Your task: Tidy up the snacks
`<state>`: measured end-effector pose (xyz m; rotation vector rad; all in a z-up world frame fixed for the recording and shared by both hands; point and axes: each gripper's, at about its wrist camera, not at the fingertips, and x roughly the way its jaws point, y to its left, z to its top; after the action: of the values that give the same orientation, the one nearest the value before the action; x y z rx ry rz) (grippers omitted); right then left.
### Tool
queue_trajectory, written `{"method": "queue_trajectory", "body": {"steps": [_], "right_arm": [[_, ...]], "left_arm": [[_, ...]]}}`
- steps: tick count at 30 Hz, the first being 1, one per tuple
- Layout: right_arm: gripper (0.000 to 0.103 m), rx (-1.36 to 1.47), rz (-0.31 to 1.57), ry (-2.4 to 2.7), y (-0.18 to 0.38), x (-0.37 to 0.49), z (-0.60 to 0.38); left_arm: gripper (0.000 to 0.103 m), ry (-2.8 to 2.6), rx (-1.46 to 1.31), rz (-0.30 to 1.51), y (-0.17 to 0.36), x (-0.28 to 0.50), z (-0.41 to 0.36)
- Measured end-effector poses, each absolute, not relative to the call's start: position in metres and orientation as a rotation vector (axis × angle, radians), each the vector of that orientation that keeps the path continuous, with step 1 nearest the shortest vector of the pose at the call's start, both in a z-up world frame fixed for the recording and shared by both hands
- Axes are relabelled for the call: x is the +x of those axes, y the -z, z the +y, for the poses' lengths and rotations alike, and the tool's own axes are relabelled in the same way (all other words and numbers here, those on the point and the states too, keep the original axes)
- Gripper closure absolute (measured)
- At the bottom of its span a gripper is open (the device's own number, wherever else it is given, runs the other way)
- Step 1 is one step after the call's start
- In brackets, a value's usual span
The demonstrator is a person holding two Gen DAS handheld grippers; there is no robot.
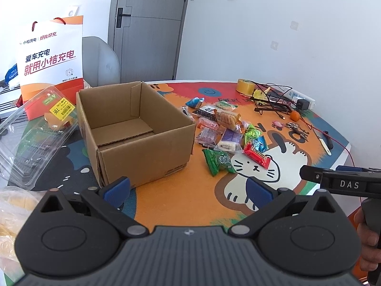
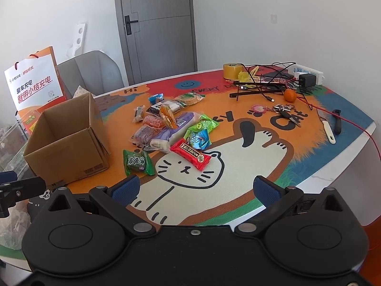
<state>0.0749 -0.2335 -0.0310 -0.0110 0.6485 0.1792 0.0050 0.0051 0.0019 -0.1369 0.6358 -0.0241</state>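
Left gripper (image 1: 188, 188) nearest, fingers spread wide, gripping nothing, low over the cat-print table mat (image 1: 181, 205). Right gripper (image 2: 200, 188) likewise spread and bare — partly cut off at the left view's edge. Snack pile (image 1: 223, 128) lies loose just right of the open cardboard box (image 1: 133, 128); most labels unreadable. Clear clamshell (image 1: 35, 128) left of the box. Grey door (image 2: 154, 23), white walls behind.
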Motion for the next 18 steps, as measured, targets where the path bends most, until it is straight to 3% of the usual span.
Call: {"method": "queue_trajectory", "body": {"steps": [18], "right_arm": [[0.000,-0.016,0.639,-0.213,0.0296,0.0763,-0.2316]], "left_arm": [[0.000,0.026,-0.131,0.654,0.0025,0.0113,0.0001]]}}
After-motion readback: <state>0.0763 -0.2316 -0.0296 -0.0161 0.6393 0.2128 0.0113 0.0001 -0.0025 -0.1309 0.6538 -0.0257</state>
